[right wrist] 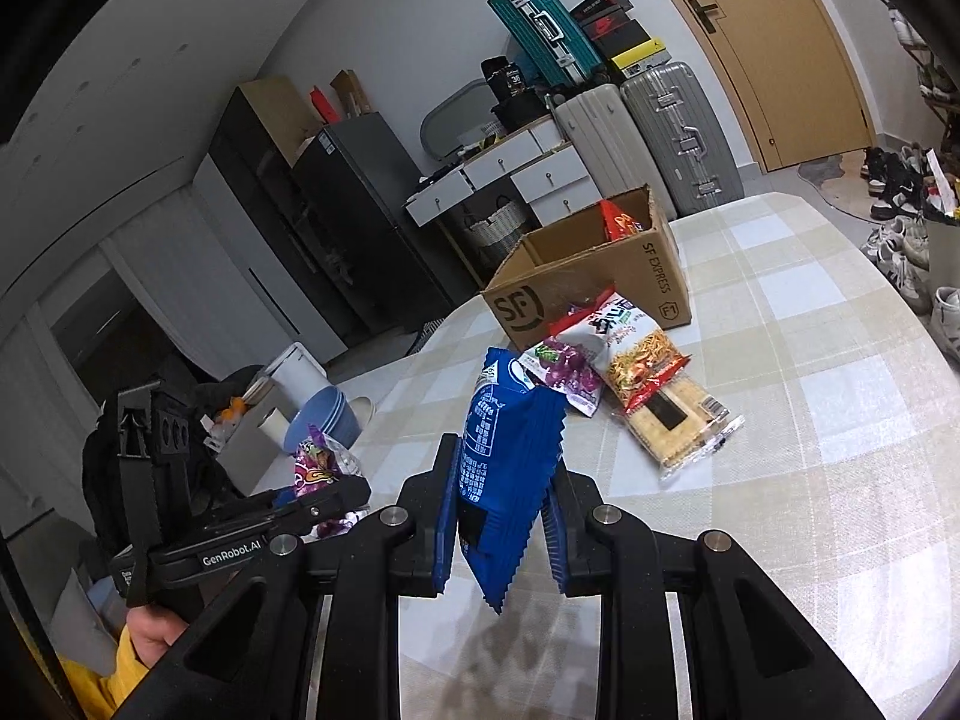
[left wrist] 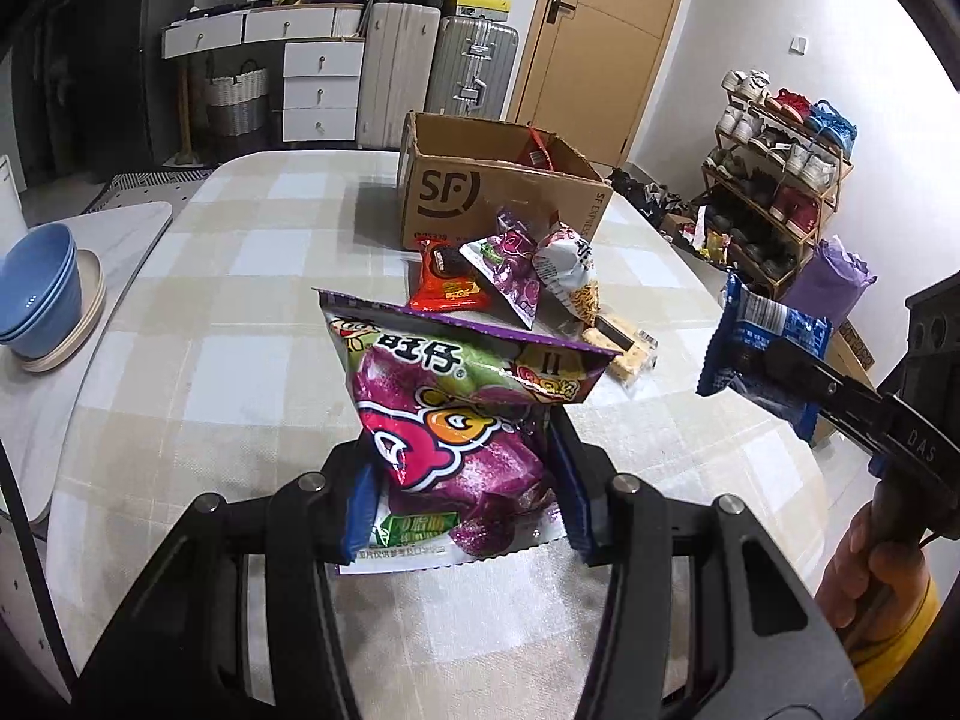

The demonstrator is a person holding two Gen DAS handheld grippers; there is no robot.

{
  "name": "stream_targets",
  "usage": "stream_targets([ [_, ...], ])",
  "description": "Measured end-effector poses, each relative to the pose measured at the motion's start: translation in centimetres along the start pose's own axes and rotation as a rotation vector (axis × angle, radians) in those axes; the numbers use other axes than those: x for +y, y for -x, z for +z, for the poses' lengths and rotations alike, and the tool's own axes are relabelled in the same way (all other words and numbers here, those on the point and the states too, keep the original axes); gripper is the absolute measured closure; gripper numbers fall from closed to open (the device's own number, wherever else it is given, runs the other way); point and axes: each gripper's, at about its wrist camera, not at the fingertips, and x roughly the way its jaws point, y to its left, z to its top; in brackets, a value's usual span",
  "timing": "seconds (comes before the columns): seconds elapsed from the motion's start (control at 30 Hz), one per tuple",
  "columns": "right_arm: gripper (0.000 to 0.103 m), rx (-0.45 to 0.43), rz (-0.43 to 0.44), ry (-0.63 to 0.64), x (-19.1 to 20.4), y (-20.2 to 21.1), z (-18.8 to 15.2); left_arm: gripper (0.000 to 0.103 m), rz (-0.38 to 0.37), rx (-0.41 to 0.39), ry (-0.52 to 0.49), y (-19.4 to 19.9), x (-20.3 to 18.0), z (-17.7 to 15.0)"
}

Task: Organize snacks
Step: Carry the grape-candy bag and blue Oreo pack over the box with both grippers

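Left gripper (left wrist: 462, 498) clamping purple candy bag (left wrist: 456, 414) above tabletop (left wrist: 210, 330) near edge, right gripper (right wrist: 501, 510) pinching blue packet (right wrist: 504, 468), packet's lower print unreadable, snack pile (left wrist: 528, 282) beside cardboard box (left wrist: 480, 192), box contents mostly hidden.
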Motion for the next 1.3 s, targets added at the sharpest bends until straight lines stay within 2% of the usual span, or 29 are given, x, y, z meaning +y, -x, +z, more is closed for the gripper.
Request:
stream_targets([
  [0.33,0.079,0.009,0.007,0.009,0.1,-0.4,0.7,0.057,-0.007,0.001,-0.016,-0.3,-0.3,0.4],
  [0.57,0.079,0.0,0.04,0.035,0.6,-1.3,3.9,0.057,-0.023,-0.006,-0.018,-0.8,0.1,3.8],
  [0.97,0.079,-0.032,0.078,0.13,1.9,-4.2,14.4,0.056,-0.021,-0.079,-0.059,-3.3,0.0,15.9],
  [1.07,0.079,-0.032,0.063,0.147,2.0,-5.7,17.1,0.056,-0.01,-0.093,-0.065,-5.3,-0.1,19.7],
  [1.3,0.079,0.006,0.028,0.114,0.1,-10.9,22.5,0.056,0.016,-0.051,-0.084,-12.7,-0.6,26.8],
])
